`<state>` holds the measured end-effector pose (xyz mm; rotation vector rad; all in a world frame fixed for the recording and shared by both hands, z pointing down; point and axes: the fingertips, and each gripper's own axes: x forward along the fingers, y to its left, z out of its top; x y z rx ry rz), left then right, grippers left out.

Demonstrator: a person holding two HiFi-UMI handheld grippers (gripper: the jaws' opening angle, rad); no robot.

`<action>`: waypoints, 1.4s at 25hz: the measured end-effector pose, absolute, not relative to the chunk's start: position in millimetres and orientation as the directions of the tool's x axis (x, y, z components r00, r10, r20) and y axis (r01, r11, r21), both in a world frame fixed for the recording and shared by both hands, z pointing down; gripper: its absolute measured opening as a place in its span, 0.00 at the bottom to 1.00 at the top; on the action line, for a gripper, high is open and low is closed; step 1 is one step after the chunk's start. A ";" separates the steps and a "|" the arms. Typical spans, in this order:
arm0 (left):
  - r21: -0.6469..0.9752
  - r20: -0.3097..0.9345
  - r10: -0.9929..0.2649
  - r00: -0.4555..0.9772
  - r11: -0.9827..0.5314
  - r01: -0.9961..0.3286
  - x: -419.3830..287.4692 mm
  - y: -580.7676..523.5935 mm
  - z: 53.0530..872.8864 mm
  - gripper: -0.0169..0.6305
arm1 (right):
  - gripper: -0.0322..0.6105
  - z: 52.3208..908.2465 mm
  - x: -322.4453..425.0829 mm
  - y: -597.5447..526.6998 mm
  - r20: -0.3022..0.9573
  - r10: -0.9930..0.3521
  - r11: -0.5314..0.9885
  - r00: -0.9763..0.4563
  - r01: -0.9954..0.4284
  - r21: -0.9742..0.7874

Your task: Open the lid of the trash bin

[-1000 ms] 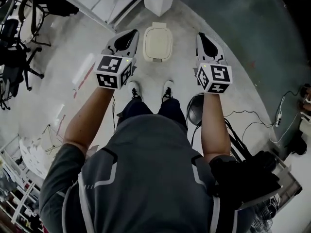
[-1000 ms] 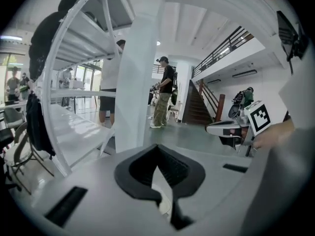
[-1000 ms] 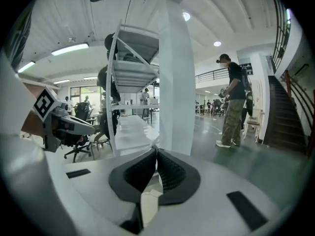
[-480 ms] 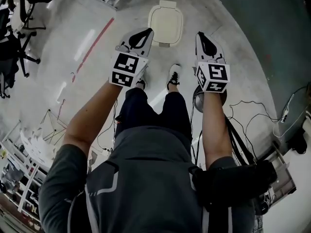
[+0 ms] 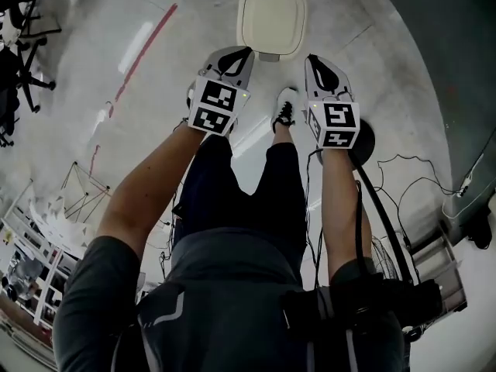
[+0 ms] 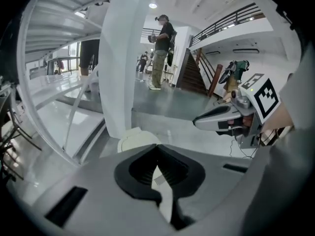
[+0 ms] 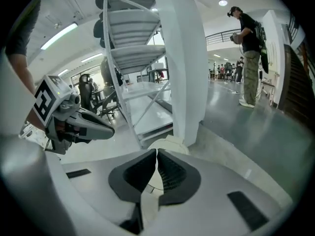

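**Both grippers shut, just below the closed bin**

The trash bin (image 5: pixel 271 18) stands on the grey floor at the top middle of the head view. Its cream lid (image 5: pixel 270 12) lies flat on it, so the bin is closed.

The left gripper (image 5: pixel 245 53) is just below the bin, a little to the left. Its tip is near the bin's lower edge, but I cannot tell if it touches. In the left gripper view its two black jaws meet at the tips. Nothing is held between them. The bin shows right above the jaws there, next to a big white pillar (image 6: pixel 123 58).

The right gripper (image 5: pixel 311 59) is just below the bin too, a little to the right. In the right gripper view its jaws are also pressed together at the tips, with nothing in them. The bin peeks over them in the middle of that view.

The two grippers are side by side with a gap between them. In that gap, in the head view, you can see one white shoe (image 5: pixel 286 108) of the person.

A red line (image 5: pixel 143 56) runs across the floor in the upper left. A round black thing (image 5: pixel 366 139) sits on the floor at the right, behind the right gripper's cube. Another person (image 7: pixel 248 53) stands far off in the upper right of the right gripper view.
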<state>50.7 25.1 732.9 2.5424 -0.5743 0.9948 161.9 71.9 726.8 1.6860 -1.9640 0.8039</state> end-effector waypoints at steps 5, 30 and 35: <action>0.182 0.766 -0.181 0.617 -0.860 -0.478 49.3 44.3 801.9 0.04 | 0.10 777.6 155.9 73.8 0.689 -0.700 0.098 -0.189 -0.981 -0.169; 0.214 0.829 -0.072 0.555 -0.876 -0.433 57.9 78.5 954.8 0.04 | 0.10 945.5 91.6 96.5 0.796 -0.501 0.284 -0.340 -0.933 -0.220; 0.212 0.847 -0.055 0.530 -0.877 -0.431 56.4 81.5 963.8 0.04 | 0.10 961.3 91.5 105.0 0.824 -0.459 0.263 -0.332 -0.937 -0.231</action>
